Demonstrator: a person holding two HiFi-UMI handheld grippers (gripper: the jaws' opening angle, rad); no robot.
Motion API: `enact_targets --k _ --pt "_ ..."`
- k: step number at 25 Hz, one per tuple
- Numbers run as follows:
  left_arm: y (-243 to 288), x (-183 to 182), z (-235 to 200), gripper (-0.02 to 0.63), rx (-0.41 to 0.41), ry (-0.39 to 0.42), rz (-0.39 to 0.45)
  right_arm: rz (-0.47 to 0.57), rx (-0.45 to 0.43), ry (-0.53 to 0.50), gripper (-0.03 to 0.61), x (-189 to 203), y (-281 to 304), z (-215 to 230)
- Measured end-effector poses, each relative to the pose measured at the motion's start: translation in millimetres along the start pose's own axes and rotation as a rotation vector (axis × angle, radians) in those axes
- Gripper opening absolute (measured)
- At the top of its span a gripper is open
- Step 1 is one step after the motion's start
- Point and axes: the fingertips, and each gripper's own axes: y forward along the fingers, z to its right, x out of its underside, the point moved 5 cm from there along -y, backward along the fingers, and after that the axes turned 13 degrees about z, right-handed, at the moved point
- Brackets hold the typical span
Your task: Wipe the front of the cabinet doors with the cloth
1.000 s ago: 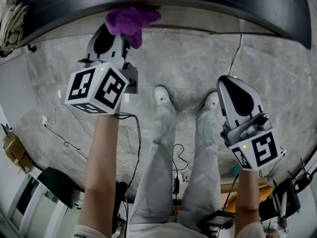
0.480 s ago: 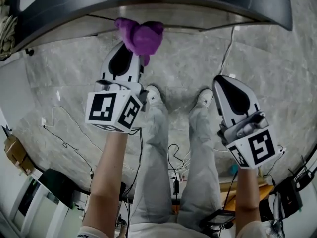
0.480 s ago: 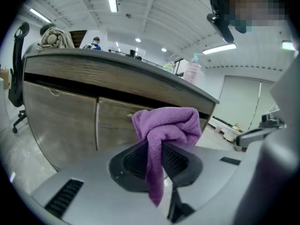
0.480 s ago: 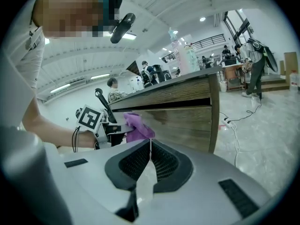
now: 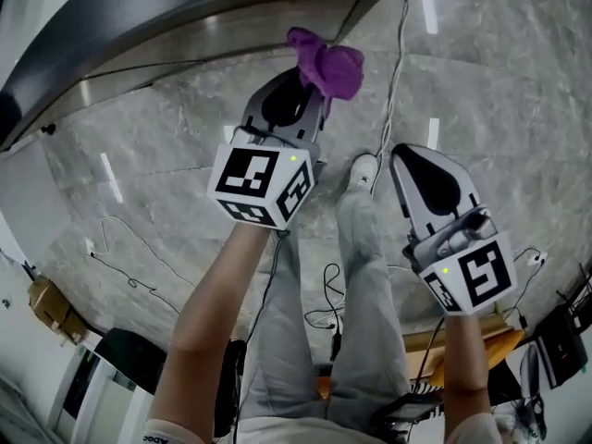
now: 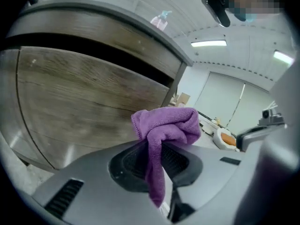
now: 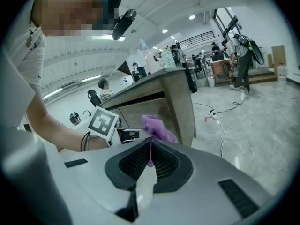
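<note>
the grey stone floor [image 5: 139, 165] fills most of the head view, and the long wooden cabinet [image 5: 185, 26] runs across its top. in the left gripper view its wood-grain door [image 6: 84, 102] spreads over the left half, with the cabinet's right-hand end post just past it.

our left gripper [image 5: 313, 89] reaches toward that right end of the cabinet. its jaws are pinched on the purple cloth [image 6: 164, 130]: a strip of it runs down between the pads and the rest bunches into a wad above the tips. the wad sits in front of the door's right edge, very near it, but we cannot tell whether it is pressing on the wood.

our right gripper [image 5: 413, 160] hangs lower and well apart from the cloth. its jaws are pressed together on nothing, and the purple seen over them in the right gripper view is the cloth out in the other gripper.

a spray bottle [image 6: 161, 20] stands on the cabinet top.

we judge the wiping to be in hand near the right end of the front. the doors show no clear streak or damp mark, so how much is already wiped cannot be read. the wide panel to the left may be left to cover.
</note>
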Motion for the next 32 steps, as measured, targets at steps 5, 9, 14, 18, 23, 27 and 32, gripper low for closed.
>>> enact_targets --k 5,9,14,18,23,27,32 --pt "38.6 3.6 12.1 0.06 -0.002 0.011 -0.028 0.005 0.051 0.048 0.029 13.1 -27.1 22.2" --pt "49.4 0.4 1.2 0.06 -0.022 0.035 -0.038 0.016 0.093 0.073 0.029 20.6 -35.5 27.0" --pt "52.1 -3.8 -12.6 0.06 -0.025 0.065 -0.047 0.031 0.123 0.088 0.029 23.1 -34.0 27.3" --pt "41.7 -7.5 -30.0 0.06 -0.016 0.083 -0.047 0.031 0.125 0.09 0.029 27.2 -22.3 14.9" --pt "2.3 -17.1 -105.6 0.06 -0.066 0.071 -0.044 0.014 0.089 0.082 0.029 36.5 29.5 -30.8" --pt "-19.1 -20.4 -132.3 0.06 -0.136 0.06 -0.038 0.01 0.053 0.072 0.029 35.1 35.6 -43.9" --pt "-55.4 -24.5 -189.6 0.06 -0.245 0.057 -0.024 -0.008 0.027 0.056 0.029 41.9 58.1 -66.5"
